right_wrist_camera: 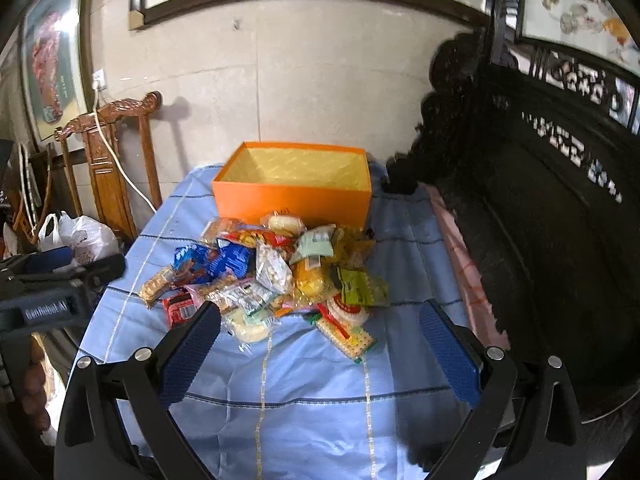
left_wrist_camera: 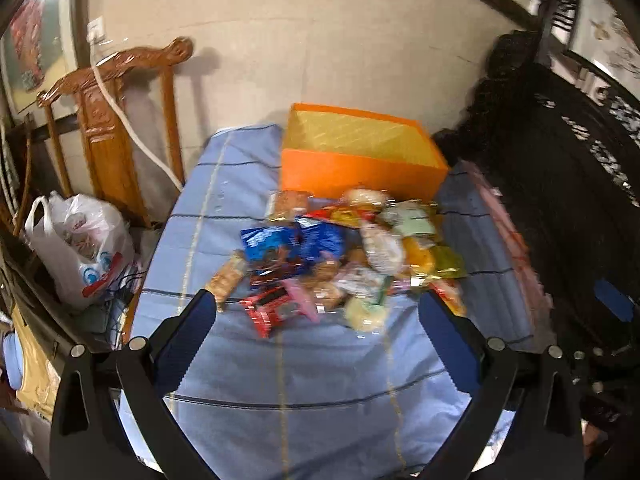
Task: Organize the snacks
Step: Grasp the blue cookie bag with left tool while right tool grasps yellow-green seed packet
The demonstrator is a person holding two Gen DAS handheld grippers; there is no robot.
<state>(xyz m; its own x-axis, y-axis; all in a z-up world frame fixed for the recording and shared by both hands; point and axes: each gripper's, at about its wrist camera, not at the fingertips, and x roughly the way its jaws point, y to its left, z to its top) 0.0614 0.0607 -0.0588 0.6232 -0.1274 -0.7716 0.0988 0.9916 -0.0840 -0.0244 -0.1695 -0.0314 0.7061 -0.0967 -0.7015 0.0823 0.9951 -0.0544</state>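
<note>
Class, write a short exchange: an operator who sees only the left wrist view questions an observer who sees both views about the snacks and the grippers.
Operator: My picture is blurred. What lies nearest the right gripper?
Observer: A flat cracker pack, at the snack pile's near edge, in line with the gap between the open fingers.
Operator: How does my left gripper look from outside?
Observer: It hangs at the blue tablecloth's left edge, in front of the white plastic bag.
</note>
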